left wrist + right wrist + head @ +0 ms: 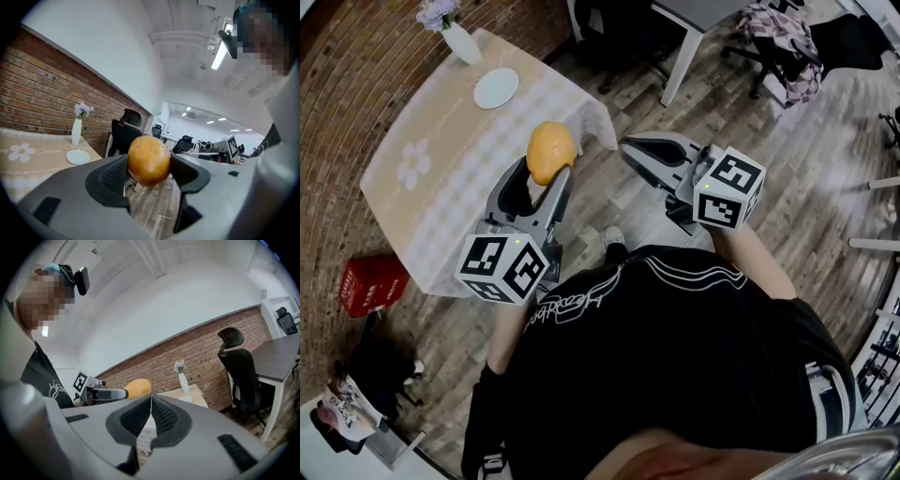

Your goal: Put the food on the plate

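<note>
Head view is showing us mid-carry: our left gripper [546,176] is clamping the round orange food [551,148] over the table's [441,187] near edge, well apart from the white plate [496,88]. Our right gripper [151,404] is hanging closed, empty. Next, we are judging, comes a forward reach over the plate, then lowering and releasing.

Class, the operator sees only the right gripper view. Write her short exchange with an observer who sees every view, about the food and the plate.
Operator: Does the left claw hold the food from both sides?
Observer: Yes. Its own view shows a pad pressed on each side of the food.
Operator: Is the plate bare?
Observer: In the head view, yes. It lies bare beside the vase at the table's far end.
</note>
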`<state>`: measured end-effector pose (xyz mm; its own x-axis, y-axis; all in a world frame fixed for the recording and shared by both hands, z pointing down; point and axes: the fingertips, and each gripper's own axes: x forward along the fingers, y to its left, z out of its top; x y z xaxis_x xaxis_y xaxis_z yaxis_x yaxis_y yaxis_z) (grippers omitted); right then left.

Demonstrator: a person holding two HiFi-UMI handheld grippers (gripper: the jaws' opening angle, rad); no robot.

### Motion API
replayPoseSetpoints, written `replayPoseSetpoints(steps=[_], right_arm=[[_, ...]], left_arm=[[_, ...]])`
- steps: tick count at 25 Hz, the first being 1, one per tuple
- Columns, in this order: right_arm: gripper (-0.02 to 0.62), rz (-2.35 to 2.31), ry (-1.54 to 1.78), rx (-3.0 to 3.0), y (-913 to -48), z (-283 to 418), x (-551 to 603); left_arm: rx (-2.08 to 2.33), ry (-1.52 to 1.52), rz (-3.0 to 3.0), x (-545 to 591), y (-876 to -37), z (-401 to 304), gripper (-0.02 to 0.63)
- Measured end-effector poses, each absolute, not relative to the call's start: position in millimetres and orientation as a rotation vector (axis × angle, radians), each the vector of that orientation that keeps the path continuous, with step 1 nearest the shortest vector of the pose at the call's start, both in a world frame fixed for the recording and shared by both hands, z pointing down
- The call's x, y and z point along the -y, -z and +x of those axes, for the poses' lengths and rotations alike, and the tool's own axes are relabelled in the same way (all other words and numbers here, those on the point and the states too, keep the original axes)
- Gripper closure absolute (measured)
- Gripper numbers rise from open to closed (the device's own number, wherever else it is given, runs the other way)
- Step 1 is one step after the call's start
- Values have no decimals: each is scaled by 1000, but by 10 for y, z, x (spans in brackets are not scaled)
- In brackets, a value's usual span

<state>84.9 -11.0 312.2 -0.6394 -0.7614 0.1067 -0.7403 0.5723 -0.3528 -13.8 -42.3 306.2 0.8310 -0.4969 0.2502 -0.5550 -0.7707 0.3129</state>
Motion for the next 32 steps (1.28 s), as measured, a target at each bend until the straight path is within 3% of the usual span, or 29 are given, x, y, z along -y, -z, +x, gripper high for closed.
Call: replayPoseSetpoints(steps=[32], right_arm=[[598,-999,594,-2902,-3191,825,2473]], left_arm=[[1099,-191,2542,2604,-3127,-187,321]])
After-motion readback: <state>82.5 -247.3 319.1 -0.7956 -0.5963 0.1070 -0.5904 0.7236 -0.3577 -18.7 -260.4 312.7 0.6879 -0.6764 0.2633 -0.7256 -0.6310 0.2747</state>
